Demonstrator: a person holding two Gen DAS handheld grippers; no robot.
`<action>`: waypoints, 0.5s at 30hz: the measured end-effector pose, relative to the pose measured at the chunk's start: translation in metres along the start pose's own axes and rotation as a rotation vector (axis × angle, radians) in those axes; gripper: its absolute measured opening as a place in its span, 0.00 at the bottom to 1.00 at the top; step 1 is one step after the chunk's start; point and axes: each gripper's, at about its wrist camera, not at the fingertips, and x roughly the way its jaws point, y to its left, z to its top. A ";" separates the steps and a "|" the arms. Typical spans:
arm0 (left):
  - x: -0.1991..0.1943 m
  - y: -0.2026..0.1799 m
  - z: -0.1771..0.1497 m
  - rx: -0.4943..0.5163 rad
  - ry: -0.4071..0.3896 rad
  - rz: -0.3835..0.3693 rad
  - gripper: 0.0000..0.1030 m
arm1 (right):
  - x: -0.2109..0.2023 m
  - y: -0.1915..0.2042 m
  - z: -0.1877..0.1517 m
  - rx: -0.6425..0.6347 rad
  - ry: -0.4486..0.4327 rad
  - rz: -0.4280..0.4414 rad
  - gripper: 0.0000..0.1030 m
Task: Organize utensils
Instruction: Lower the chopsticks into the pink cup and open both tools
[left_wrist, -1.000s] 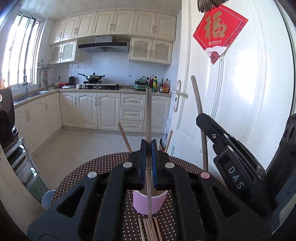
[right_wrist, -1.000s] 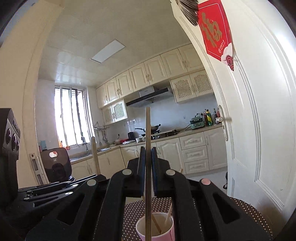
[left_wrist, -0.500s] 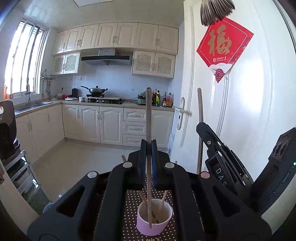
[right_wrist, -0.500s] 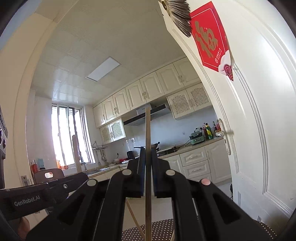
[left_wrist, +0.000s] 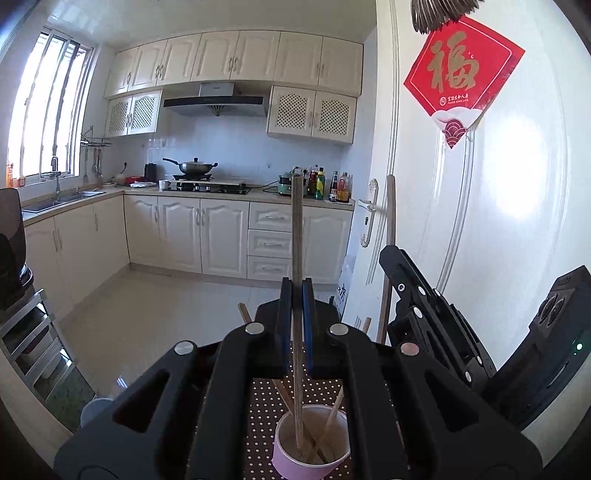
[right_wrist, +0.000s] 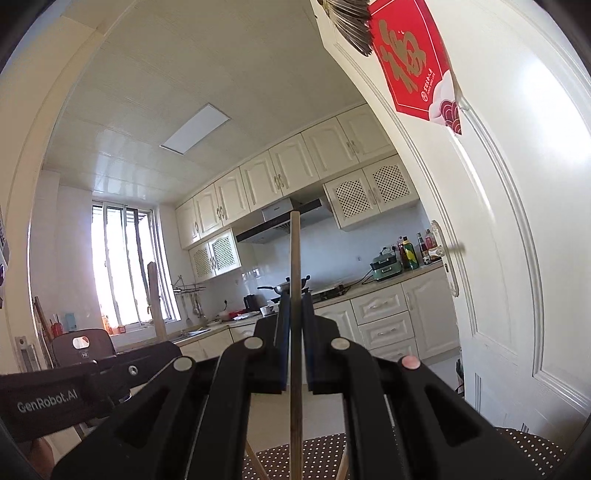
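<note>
My left gripper (left_wrist: 296, 286) is shut on a wooden chopstick (left_wrist: 296, 229) held upright. Its lower end dips into the pink cup (left_wrist: 291, 459), which stands on the dotted table (left_wrist: 264, 413) with a few other chopsticks leaning inside. To the right hangs my right gripper (left_wrist: 424, 310), with its own chopstick (left_wrist: 390, 221) rising above it. In the right wrist view the right gripper (right_wrist: 294, 301) is shut on that upright chopstick (right_wrist: 294, 258). The left gripper (right_wrist: 85, 384) and its stick (right_wrist: 154, 299) show at the left. The cup is hidden there.
A white door (left_wrist: 498, 221) with a red paper sign (left_wrist: 461, 74) stands close on the right. Beyond the table lie the open kitchen floor (left_wrist: 166, 314), cabinets and a stove. A metal rack (left_wrist: 29, 343) stands at the left.
In the left wrist view the cup has come nearer under the jaws, and the held chopstick's lower end now sits inside it. The right wrist view has tilted upward, losing the cup.
</note>
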 end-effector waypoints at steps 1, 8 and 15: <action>0.003 0.000 -0.001 -0.002 0.007 -0.001 0.05 | 0.001 0.000 -0.002 -0.003 -0.001 -0.004 0.05; 0.019 0.010 -0.012 -0.022 0.055 0.002 0.05 | 0.008 -0.002 -0.009 -0.009 0.003 -0.015 0.05; 0.026 0.017 -0.021 -0.033 0.086 -0.002 0.06 | 0.010 -0.001 -0.019 -0.042 0.016 -0.054 0.05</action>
